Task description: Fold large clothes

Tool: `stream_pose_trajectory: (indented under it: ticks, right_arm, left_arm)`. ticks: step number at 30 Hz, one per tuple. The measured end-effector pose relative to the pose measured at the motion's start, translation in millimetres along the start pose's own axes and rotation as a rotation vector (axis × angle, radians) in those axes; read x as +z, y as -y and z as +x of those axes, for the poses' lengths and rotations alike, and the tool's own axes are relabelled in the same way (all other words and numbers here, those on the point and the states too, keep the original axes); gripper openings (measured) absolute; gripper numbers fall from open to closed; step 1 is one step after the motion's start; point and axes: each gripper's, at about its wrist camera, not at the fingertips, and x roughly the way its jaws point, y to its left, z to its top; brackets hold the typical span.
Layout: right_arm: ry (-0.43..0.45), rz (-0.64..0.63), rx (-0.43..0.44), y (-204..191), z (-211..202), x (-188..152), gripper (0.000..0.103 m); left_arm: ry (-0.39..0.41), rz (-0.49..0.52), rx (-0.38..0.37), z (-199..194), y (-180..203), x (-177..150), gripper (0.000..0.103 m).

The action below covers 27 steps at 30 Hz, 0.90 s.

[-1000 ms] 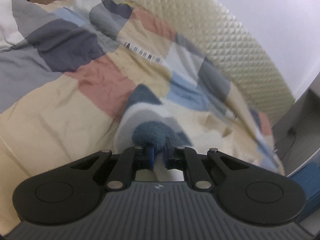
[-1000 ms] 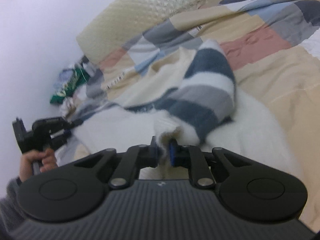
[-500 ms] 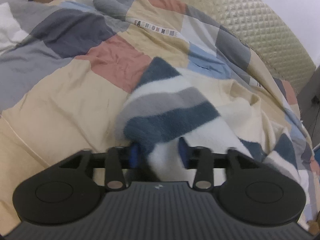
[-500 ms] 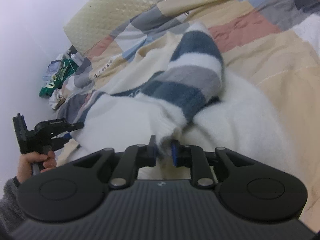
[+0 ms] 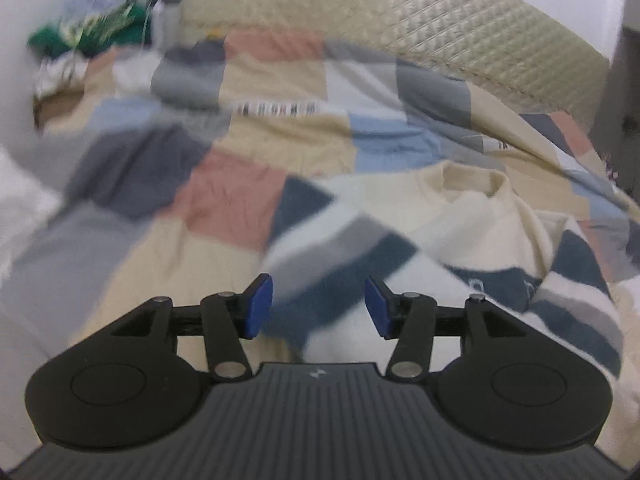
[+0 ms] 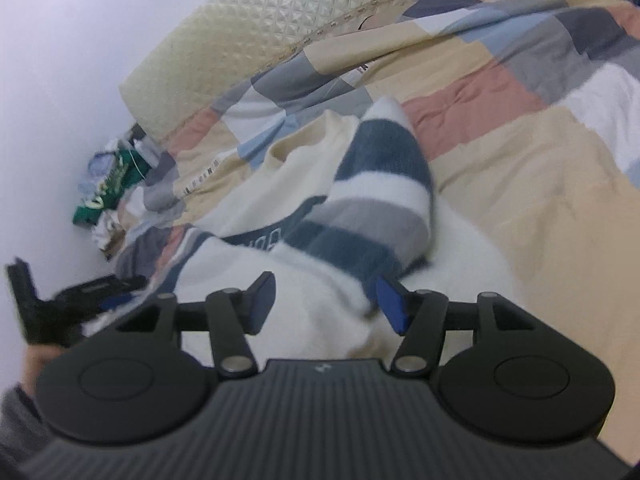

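Striped fleece sweater [image 6: 372,216] spread on the patchwork quilt [image 5: 224,200] of the bed. Left gripper [image 5: 318,304] and right gripper [image 6: 326,302] above it, jaws opening, pressing on nothing.

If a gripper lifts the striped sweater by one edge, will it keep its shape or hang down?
The striped sweater would probably droop: its sleeve already lies folded over the body. Its fluffy knit probably grips the blue pads well. On the patchwork quilt it would likely bunch when pushed.

Our two black handheld grippers.
Our left gripper [image 5: 318,305] and right gripper [image 6: 326,303] share blue pads, silver rivets, ribbed bodies; a grey sleeve [image 6: 16,408] shows.
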Motion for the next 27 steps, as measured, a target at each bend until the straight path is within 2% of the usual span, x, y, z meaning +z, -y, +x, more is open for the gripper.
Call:
stream_pose_trajectory:
  ticks: [3, 6, 10, 15, 19, 22, 25, 27]
  right_arm:
    - [-0.013, -0.047, -0.011, -1.2, 15.8, 27.8, 0.06]
    - [-0.016, -0.099, -0.008, -0.2, 41.9, 60.5, 0.06]
    - [-0.031, -0.261, -0.065, 1.6, 103.6, 106.2, 0.06]
    - [-0.063, -0.307, -0.069, 22.8, 182.2, 158.1, 0.059]
    - [-0.093, -0.289, -0.075, 37.0, 229.1, 180.6, 0.059]
    - [-0.118, -0.338, -0.092, 39.7, 256.6, 189.8, 0.057]
    - [-0.152, -0.365, -0.07, 42.1, 278.5, 197.1, 0.058]
    - [-0.187, -0.316, -0.013, 47.0, 291.8, 202.9, 0.059]
  left_arm:
    - [0.009, 0.046, 0.006, 3.9, 5.2, 25.3, 0.065]
    - [-0.024, 0.097, -0.009, 32.9, 15.5, 50.5, 0.066]
    - [-0.055, 0.169, -0.023, 96.2, 33.6, 79.5, 0.066]
    - [-0.093, 0.226, -0.071, 182.0, 59.2, 102.1, 0.066]
    - [-0.138, 0.281, -0.105, 242.3, 74.4, 106.6, 0.066]
    - [-0.146, 0.282, -0.146, 271.8, 80.8, 110.7, 0.066]
    - [-0.161, 0.267, -0.237, 290.7, 86.2, 114.3, 0.066]
    - [-0.189, 0.265, -0.282, 300.9, 90.9, 113.2, 0.065]
